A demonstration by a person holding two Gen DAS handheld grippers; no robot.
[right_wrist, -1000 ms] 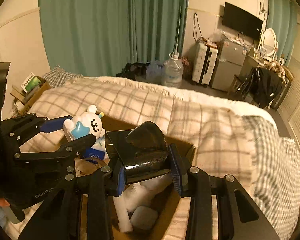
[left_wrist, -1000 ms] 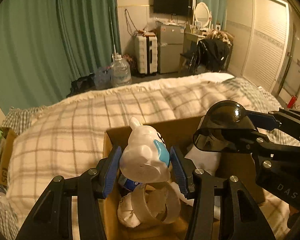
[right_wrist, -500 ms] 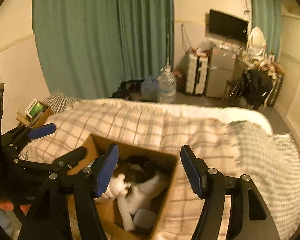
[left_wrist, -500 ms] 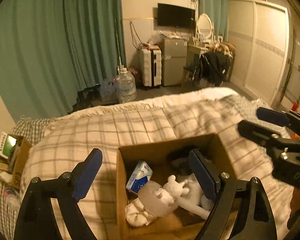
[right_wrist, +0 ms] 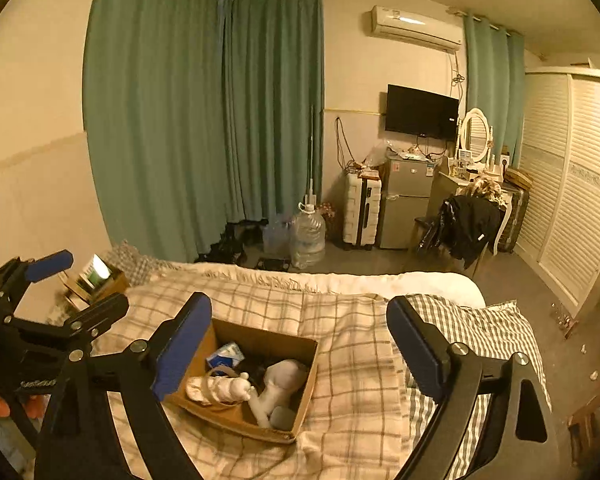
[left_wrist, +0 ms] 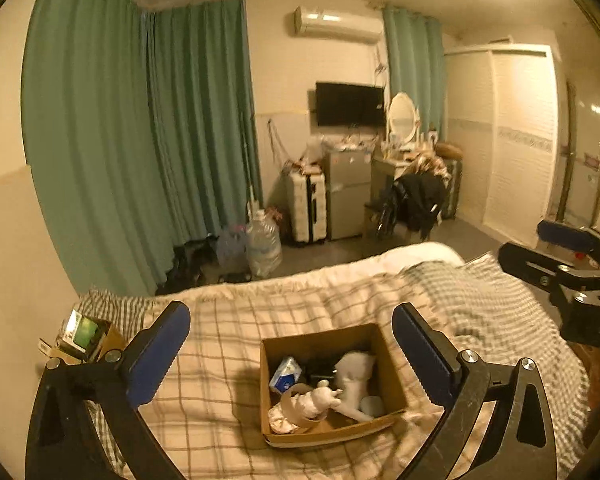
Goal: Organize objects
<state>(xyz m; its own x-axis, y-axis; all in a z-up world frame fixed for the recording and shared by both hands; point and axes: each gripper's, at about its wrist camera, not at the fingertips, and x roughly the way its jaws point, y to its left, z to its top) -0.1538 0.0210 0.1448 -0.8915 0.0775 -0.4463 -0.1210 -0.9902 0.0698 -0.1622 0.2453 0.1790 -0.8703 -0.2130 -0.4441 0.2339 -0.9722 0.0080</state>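
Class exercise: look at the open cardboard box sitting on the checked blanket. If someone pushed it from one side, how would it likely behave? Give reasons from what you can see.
The cardboard box would probably drag rather than slide, since the checked blanket under it looks soft and rumpled. It seems unlikely to tip: it is low and wide. Its thin walls may flex inward, and the loose contents could shift.

I see green curtains (right_wrist: pixel 204 120) at far left, an air conditioner (right_wrist: pixel 416 26) above a wall television (right_wrist: pixel 420 112), a white suitcase (right_wrist: pixel 362 210) beside a small fridge (right_wrist: pixel 406 202), and a water jug (right_wrist: pixel 308 236) near the plaid bedspread (right_wrist: pixel 352 360).
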